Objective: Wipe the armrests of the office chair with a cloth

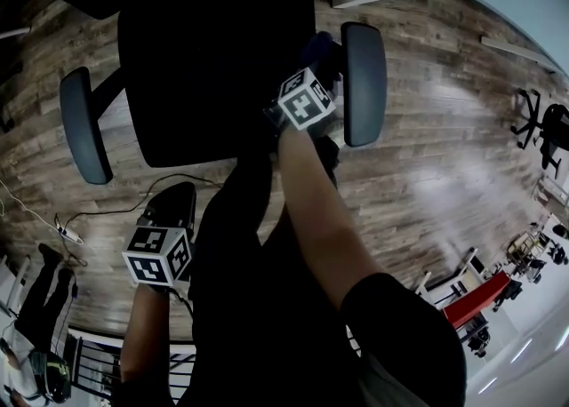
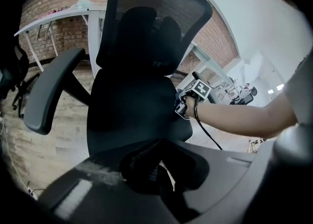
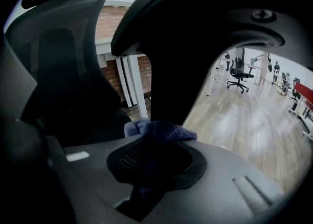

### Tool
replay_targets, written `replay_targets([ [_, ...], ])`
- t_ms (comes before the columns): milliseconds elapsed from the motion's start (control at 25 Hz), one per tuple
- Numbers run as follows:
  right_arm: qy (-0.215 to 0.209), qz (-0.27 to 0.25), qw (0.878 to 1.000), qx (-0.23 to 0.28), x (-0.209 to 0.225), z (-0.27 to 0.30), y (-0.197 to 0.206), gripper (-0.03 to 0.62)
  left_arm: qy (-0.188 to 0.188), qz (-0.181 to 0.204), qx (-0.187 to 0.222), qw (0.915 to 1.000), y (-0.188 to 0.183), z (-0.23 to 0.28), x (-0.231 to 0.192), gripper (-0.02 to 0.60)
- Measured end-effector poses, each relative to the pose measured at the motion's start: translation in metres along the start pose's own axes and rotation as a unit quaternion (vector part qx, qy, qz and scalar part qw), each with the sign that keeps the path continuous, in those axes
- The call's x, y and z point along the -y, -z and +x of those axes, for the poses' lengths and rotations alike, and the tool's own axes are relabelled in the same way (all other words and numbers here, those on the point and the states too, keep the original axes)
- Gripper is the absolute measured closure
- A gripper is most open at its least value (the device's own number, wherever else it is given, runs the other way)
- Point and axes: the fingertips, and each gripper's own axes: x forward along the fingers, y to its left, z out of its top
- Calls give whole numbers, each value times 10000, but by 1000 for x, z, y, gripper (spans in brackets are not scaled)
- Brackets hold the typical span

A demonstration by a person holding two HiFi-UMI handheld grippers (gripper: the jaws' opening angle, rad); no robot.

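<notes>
right gripper (image 3: 154,162) clamped on bunched blue cloth (image 3: 164,131); looks soft, light, floppy, so pinch thick wad; armrest (image 1: 364,85) upper right of centre; left gripper (image 2: 146,169) closed, empty, lower left

Your left gripper (image 1: 176,194) and right gripper (image 1: 322,44) have dark grey moulded bodies. Each carries 1 cube (image 1: 158,257) of black-and-white square markers. The right one shows 1 cross-head screw (image 3: 261,15) and a thin black cable (image 2: 208,132). You wear a short sleeve (image 1: 404,330).
</notes>
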Motion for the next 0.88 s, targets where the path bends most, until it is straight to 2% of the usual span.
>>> replay_targets([
  [120,10,-45,10000,-51,-2,7,2,526,-67,-48,-12,10000,2,0,-5,577],
  [240,-64,217,9997,-82,-1,2,-2,526,-68,-23,29,10000,2,-4,-2,577],
  [440,-132,838,9961,243,4,-33,-23,526,-21,58,143,9999,-11,-11,10,577],
  [560,-370,832,9956,229,-3,-57,-26,526,-4,79,290,9995,-24,-17,17,577],
  [640,-681,549,9961,121,-11,-78,-22,526,-20,59,407,9991,-33,-23,20,577],
  [720,-1185,13,9930,42,-24,-106,-19,526,-50,34,521,9986,-42,-28,23,577],
  [800,-1847,-546,9813,55,-41,-141,-24,526,-95,76,647,9978,-54,-30,24,577],
  [880,-2443,-974,9647,157,-56,-178,-40,526,-156,164,777,9967,-69,-31,23,577],
])
